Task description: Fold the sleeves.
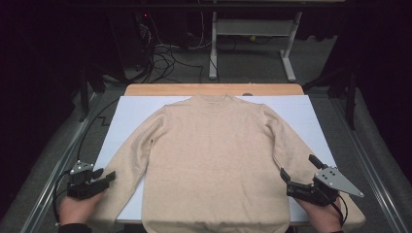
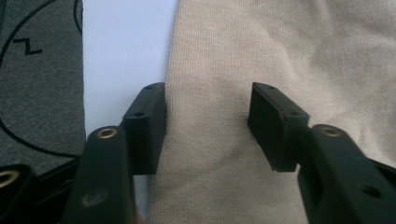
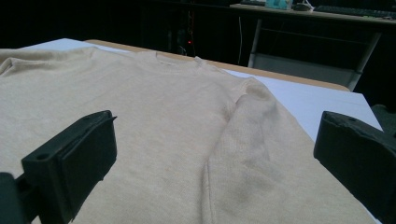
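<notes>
White sheeting covers the wooden worktop point(image 1: 214, 89), and a beige sweater point(image 1: 214, 160) lies flat on it, front up, collar at the far edge, sleeves angled out toward the near corners. High view: left tongs point(image 1: 108, 176) at the left cuff, right tongs point(image 1: 285, 180) low by the right sleeve; dark floor with cables point(image 1: 163, 60) and a white desk frame point(image 1: 252, 41) beyond. Left gripper view: jaws half-spread, straddling the sleeve's outer edge, not visibly pinching; right gripper view: jaws spread wide, nothing held.

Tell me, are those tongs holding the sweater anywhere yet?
Not yet. The left tongs straddle the sweater sleeve's outer edge, pads not pressing. The right tongs stand wide open over the other sleeve.
</notes>
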Demonstrator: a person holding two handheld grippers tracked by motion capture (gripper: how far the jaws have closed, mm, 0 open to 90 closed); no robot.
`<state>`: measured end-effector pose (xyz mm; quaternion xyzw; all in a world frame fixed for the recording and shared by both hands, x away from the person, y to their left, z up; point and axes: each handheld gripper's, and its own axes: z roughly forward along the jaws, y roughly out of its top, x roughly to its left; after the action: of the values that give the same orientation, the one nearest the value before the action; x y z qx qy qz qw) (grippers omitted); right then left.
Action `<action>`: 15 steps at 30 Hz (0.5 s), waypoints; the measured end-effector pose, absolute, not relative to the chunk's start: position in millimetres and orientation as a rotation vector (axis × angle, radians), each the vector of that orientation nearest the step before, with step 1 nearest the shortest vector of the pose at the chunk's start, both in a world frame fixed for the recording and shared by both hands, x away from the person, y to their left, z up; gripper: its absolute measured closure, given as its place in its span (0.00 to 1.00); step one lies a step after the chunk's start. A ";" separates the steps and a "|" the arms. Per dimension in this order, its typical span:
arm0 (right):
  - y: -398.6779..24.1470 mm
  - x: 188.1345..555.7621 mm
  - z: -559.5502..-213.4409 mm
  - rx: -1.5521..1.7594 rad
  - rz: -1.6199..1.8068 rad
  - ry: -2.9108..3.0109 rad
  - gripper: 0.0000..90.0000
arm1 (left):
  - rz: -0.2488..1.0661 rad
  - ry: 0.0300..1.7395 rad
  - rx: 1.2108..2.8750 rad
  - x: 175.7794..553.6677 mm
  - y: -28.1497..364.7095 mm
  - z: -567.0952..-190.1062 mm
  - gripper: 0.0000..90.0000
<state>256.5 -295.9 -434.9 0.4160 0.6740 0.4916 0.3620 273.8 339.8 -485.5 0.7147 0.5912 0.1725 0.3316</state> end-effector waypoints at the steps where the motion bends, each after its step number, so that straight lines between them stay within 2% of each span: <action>1: -295.9 256.6 -435.0 1.071 1.266 1.736 0.00 | 0.447 1.545 1.864 273.7 339.8 -485.4 0.57; 7: -295.0 256.8 -435.3 1.068 1.268 1.740 0.00 | 0.422 1.520 1.863 273.1 338.3 -485.4 0.75; 10: -294.6 257.0 -435.3 1.065 1.268 1.742 0.00 | 0.384 1.505 1.850 273.2 337.1 -485.6 0.89; 15: -294.5 256.8 -435.1 1.064 1.268 1.740 0.00 | 0.406 1.469 1.856 271.4 332.6 -479.4 0.92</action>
<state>256.8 -294.5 -435.1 0.4130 0.6754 0.4924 0.3618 271.4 332.6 -479.4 0.7206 0.5703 0.1577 0.3614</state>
